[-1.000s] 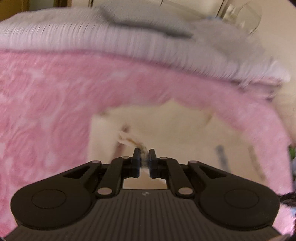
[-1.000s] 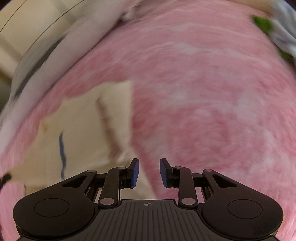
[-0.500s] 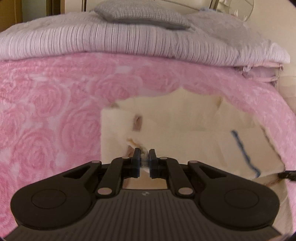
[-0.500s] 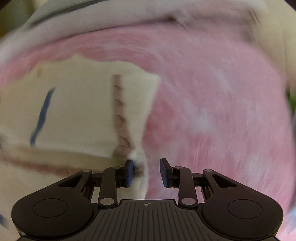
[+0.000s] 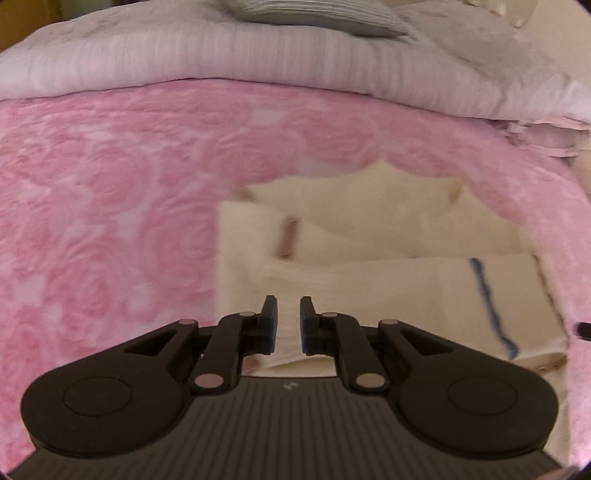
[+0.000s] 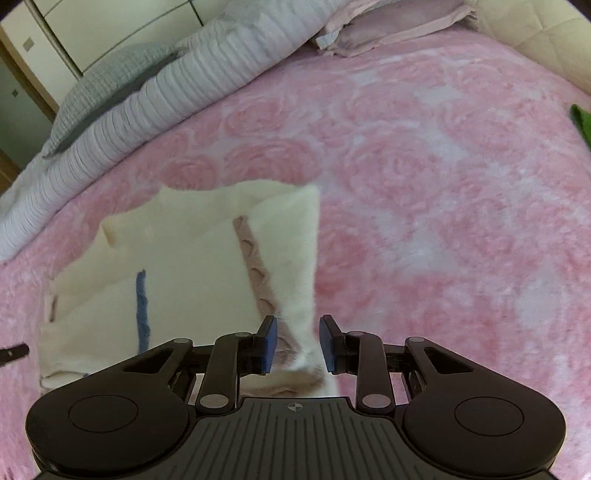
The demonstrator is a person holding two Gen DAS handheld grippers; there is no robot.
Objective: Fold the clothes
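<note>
A cream garment (image 5: 388, 280) with a blue stripe and a brown trim lies folded on the pink rose-patterned blanket (image 5: 110, 206). It also shows in the right wrist view (image 6: 192, 280). My left gripper (image 5: 289, 321) is open a little, its jaws just above the garment's near left part, with nothing held. My right gripper (image 6: 294, 343) is open, its jaws on either side of the garment's near right corner by the brown trim. The other gripper's tip shows at the frame edge in each view.
A ribbed pale quilt (image 5: 221, 55) and a grey pillow (image 6: 107, 85) lie along the far side of the bed. Pink folded bedding (image 6: 399, 26) sits at the back right. A green item (image 6: 581, 122) pokes in at the right edge.
My left gripper has opened and let go of the garment's edge. My right gripper has stayed open and settled over the garment's right corner. The garment now lies flat, folded.
</note>
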